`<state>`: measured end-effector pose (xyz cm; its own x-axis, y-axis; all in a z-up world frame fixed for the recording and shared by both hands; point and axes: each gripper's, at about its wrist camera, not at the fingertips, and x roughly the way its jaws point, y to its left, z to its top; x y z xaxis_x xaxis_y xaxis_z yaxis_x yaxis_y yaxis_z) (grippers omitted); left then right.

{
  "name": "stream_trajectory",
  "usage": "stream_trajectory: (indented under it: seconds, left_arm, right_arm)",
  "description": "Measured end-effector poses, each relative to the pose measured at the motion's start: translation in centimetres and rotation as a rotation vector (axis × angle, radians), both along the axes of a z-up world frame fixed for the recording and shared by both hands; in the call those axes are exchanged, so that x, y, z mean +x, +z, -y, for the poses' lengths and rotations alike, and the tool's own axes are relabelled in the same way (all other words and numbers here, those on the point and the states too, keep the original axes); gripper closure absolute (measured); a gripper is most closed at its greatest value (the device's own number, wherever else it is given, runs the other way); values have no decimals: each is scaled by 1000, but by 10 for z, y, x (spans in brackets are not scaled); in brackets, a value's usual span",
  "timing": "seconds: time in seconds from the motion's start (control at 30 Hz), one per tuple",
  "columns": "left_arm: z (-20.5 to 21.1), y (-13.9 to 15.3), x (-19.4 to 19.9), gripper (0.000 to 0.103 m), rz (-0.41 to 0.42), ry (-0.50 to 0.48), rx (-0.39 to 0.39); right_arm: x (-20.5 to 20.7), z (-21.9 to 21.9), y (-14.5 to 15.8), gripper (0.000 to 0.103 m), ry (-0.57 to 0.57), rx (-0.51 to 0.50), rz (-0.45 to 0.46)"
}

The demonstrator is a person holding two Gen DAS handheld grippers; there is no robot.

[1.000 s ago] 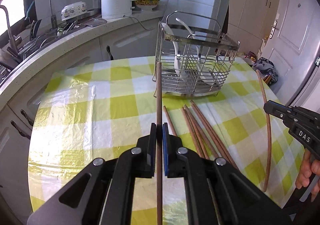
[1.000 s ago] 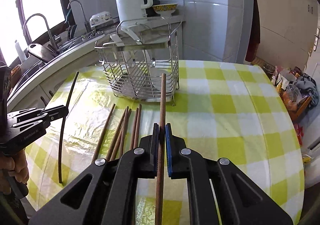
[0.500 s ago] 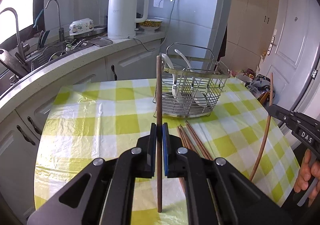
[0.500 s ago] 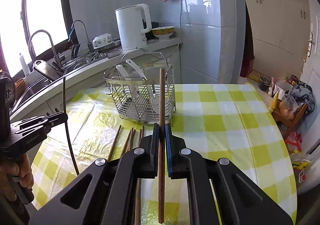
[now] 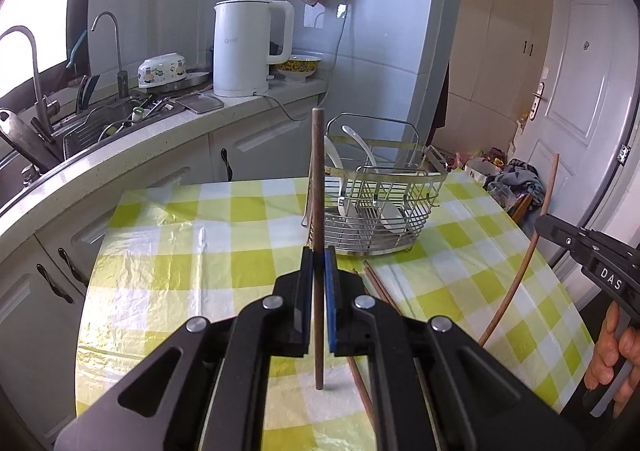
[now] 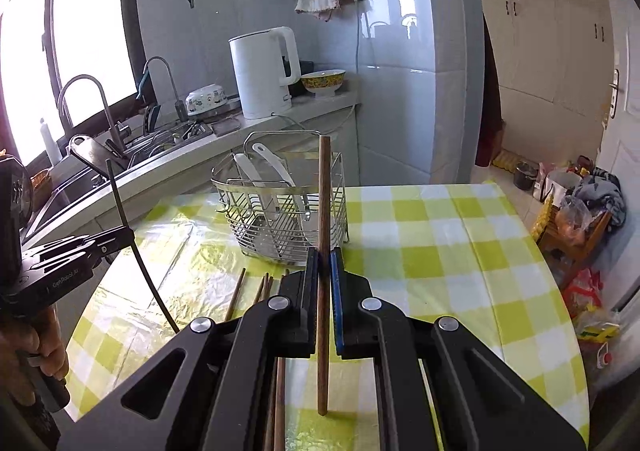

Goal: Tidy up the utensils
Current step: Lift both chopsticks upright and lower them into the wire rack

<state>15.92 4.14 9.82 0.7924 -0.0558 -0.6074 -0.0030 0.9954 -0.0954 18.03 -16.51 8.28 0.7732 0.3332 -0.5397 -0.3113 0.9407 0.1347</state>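
My left gripper point(image 5: 318, 255) is shut on a brown wooden chopstick point(image 5: 317, 187) held upright above the table. My right gripper point(image 6: 324, 255) is shut on another wooden chopstick point(image 6: 324, 203), also upright. Each gripper shows in the other's view: the right one point(image 5: 540, 221) at the right edge, the left one point(image 6: 128, 235) at the left edge. A wire utensil basket point(image 5: 380, 195) with white spoons point(image 5: 392, 217) stands on the table ahead; it also shows in the right wrist view point(image 6: 280, 211). Several loose chopsticks point(image 5: 376, 283) lie on the checked tablecloth in front of the basket, seen too in the right wrist view point(image 6: 260, 291).
The table point(image 5: 224, 243) has a yellow-and-white checked cloth under plastic. Behind it runs a counter point(image 5: 160, 127) with a white kettle point(image 5: 244, 47), bowls and a sink with taps point(image 5: 108, 51). A door point(image 5: 576, 91) and floor clutter point(image 6: 576, 203) lie to the right.
Both grippers have risen and tilted up, lifting their chopsticks from near-flat to upright, clear of the table. The basket now sits lower and farther in both views.
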Motion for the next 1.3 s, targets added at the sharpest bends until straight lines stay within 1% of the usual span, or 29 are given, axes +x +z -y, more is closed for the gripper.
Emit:
stream_trajectory:
  seconds: [0.1, 0.27, 0.57, 0.83, 0.93, 1.03, 1.13, 1.3]
  left_arm:
    - [1, 5, 2, 97, 6, -7, 1]
    - [4, 23, 11, 97, 22, -33, -15]
    - [14, 80, 37, 97, 105, -72, -15]
    - [25, 133, 67, 97, 196, -89, 19]
    - [24, 147, 80, 97, 221, -85, 28]
    - [23, 155, 95, 97, 238, -76, 26]
    - [22, 157, 110, 97, 242, -63, 18]
    - [23, 146, 134, 97, 223, -43, 12]
  right_arm:
    - [1, 1, 5, 95, -2, -2, 10]
    - [9, -1, 28, 95, -6, -7, 40]
    - [40, -6, 84, 95, -2, 22, 97]
    - [75, -13, 130, 95, 5, 48, 156]
    - [89, -15, 143, 95, 0, 59, 179]
    - [102, -19, 151, 95, 1, 69, 196]
    - [116, -26, 153, 95, 3, 79, 204]
    - [137, -33, 140, 95, -1, 101, 190]
